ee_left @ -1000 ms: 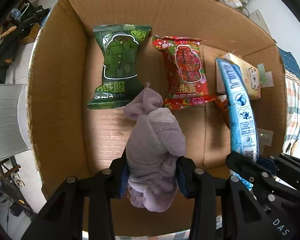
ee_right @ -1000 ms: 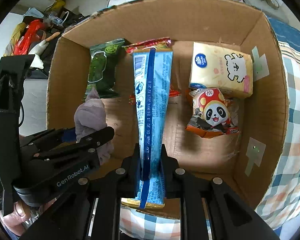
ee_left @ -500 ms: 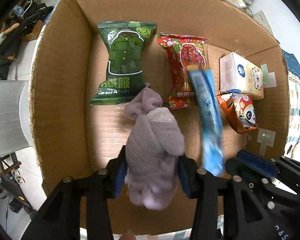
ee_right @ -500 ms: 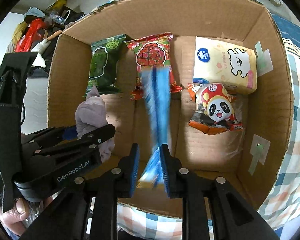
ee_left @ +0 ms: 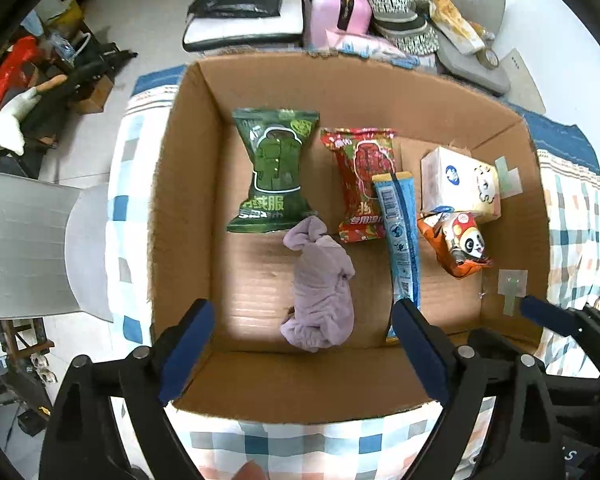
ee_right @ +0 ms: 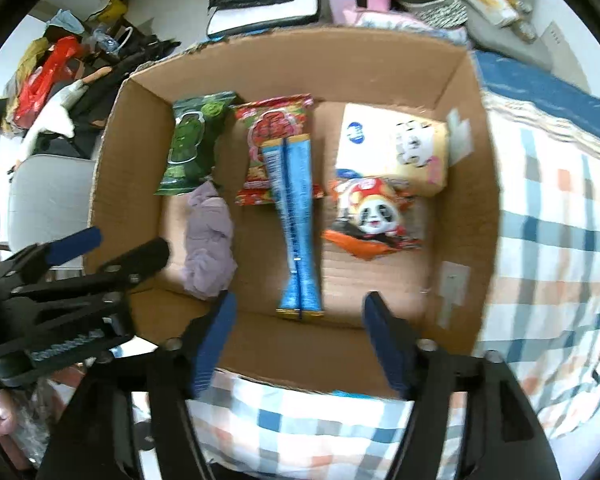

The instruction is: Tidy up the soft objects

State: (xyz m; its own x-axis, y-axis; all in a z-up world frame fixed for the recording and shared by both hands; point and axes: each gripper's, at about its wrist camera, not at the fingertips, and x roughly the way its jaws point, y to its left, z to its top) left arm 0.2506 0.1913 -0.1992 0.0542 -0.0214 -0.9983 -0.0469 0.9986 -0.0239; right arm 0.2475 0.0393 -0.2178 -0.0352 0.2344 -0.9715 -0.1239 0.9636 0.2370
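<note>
Left wrist view: the left gripper (ee_left: 304,352) gapes wide above the cardboard box's (ee_left: 300,380) near wall; ahead between its fingers lies the crumpled, fuzzy lilac cloth (ee_left: 320,292). Right wrist view, blurrier, shows the right gripper (ee_right: 300,340) wide too, a long glossy blue packet (ee_right: 296,224) ahead.

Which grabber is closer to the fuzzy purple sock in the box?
Left. The left gripper hangs open right over the purple sock, which lies between its jaws' line of sight. The right gripper is open further right, above the blue packet.
</note>
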